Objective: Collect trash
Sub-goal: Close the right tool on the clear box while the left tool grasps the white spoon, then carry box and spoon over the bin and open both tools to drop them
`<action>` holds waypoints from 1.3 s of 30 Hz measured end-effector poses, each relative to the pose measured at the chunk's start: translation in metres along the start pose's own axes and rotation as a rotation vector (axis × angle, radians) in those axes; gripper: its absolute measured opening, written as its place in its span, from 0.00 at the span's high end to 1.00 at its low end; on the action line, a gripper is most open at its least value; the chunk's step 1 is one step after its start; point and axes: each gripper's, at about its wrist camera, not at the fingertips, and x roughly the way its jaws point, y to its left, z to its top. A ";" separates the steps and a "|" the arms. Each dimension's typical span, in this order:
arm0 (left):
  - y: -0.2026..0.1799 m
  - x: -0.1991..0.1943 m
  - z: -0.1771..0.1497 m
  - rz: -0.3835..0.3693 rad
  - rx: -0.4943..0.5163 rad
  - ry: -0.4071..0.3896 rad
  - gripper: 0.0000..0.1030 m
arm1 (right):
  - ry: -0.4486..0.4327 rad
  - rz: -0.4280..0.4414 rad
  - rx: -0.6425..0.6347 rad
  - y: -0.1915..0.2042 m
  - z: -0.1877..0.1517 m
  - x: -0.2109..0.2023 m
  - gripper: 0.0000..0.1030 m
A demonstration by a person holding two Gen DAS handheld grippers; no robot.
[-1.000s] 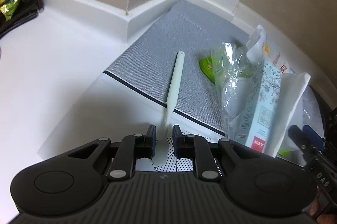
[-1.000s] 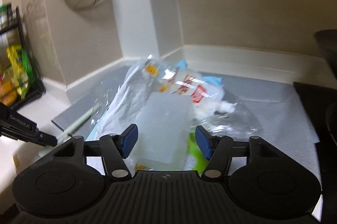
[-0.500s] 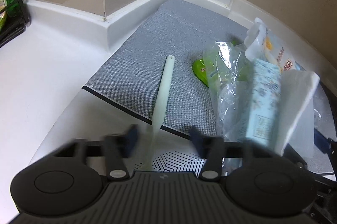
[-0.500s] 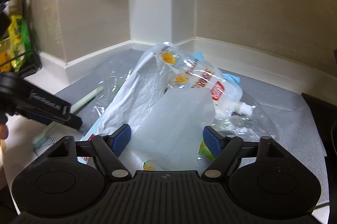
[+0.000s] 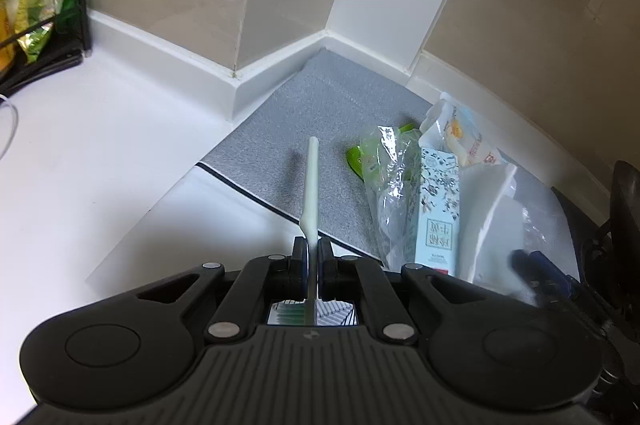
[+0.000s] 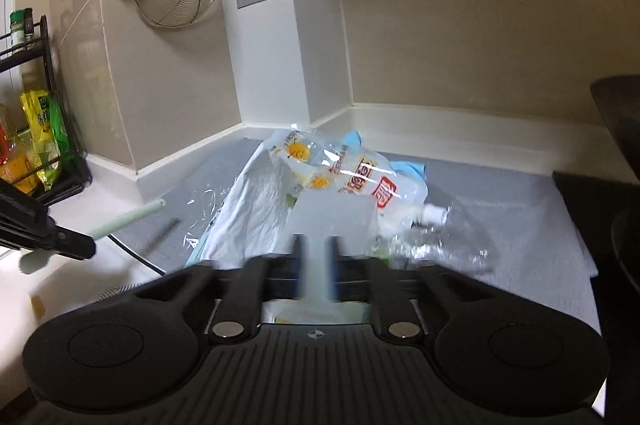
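Grey mat point(image 5: 340, 113) covers the corner of the white counter point(image 5: 100, 145), and the trash sits on it in a heap. A see-through plastic bag point(image 6: 332, 221) is the biggest piece. It is stuffed with a white sheet point(image 6: 256, 213), a printed pouch point(image 6: 352, 177) and a pale blue box point(image 5: 438, 209). A green wrapper point(image 5: 356, 159) pokes out beside it.

The right gripper point(image 6: 316, 265) has just been squeezing in. A second ago its jaws stood wide on both sides of the bag. Now they are close together with a fold of the bag between them. That part is blurry, so I think they are pinching it, but I can't be sure how tight.

The left gripper point(image 5: 313, 257) has also just snapped together. A second ago the pale green toothbrush point(image 5: 311, 185) lay flat across the mat edge, between open jaws. Now the jaws clamp it near the brush end. Its handle sticks out in the air, and its shadow lies off to one side on the mat, so it looks lifted.

So both tools have their piece. I think the next job is to put the toothbrush into the bag.
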 end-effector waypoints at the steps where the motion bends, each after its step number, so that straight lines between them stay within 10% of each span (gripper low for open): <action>1: 0.000 -0.003 -0.002 0.001 -0.001 -0.004 0.96 | -0.002 -0.006 0.005 0.001 -0.002 0.001 0.33; 15: 0.006 -0.038 -0.032 -0.028 -0.006 -0.041 0.96 | 0.129 -0.164 -0.156 0.047 -0.016 0.047 0.15; 19: 0.006 -0.044 -0.038 -0.033 0.000 -0.046 0.96 | 0.077 -0.115 -0.066 0.030 -0.016 0.035 0.59; 39: 0.007 -0.110 -0.074 -0.052 -0.009 -0.112 0.96 | -0.270 0.164 -0.075 0.016 -0.009 -0.132 0.59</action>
